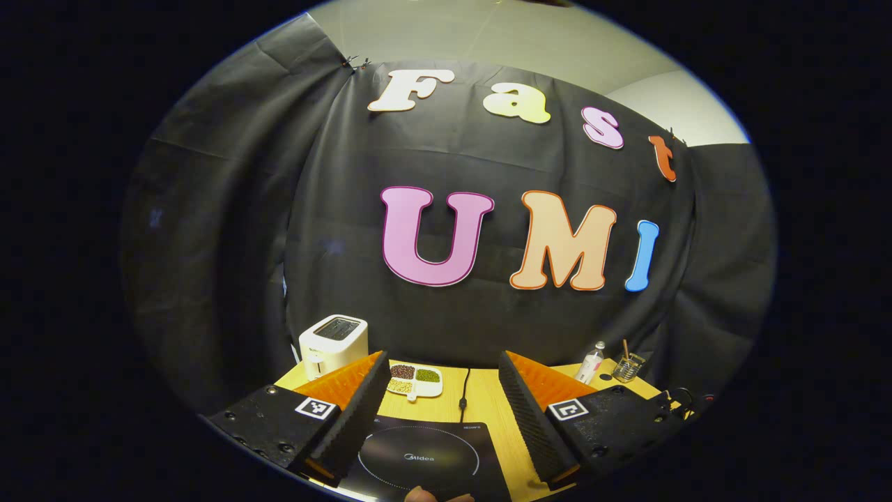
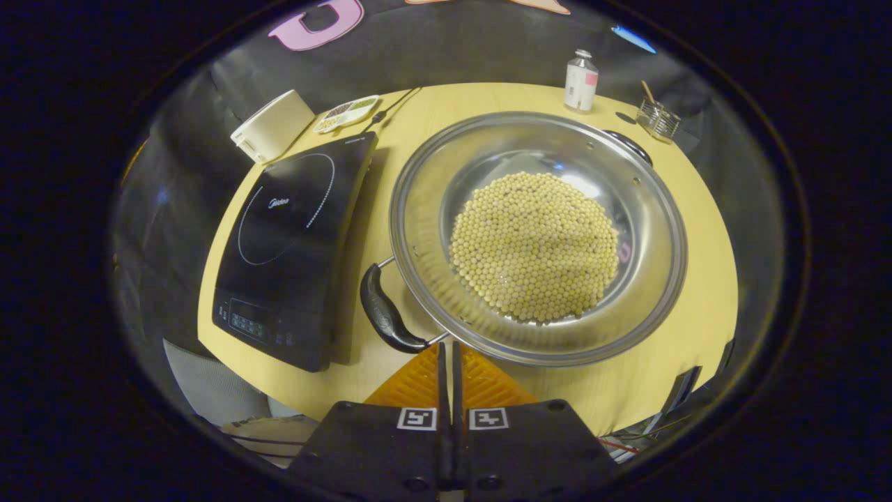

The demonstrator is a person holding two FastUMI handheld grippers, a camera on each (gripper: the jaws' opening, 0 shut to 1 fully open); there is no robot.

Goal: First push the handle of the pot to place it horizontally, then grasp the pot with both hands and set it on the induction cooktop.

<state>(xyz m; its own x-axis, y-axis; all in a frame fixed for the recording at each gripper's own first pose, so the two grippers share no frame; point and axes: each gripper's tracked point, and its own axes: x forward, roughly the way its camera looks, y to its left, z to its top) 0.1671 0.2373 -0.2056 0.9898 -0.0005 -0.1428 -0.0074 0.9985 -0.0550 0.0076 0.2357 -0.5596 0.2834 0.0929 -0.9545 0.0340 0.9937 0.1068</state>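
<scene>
Two grippers are readied: the right gripper, fingers together for pushing, is set beside the steel pot's near black handle; the left gripper, fingers apart, is held above the black induction cooktop.

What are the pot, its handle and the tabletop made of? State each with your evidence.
Pot: polished metal, probably stainless steel; its wall mirrors the light.
Handle: glossy black, likely plastic, mounted on thin metal rods.
Tabletop: pale wood or wood-look laminate with faint grain; which one can't be told.

Induction cooktop brand: "Midea", printed inside its ring.
Bottle label: too small to read.
</scene>
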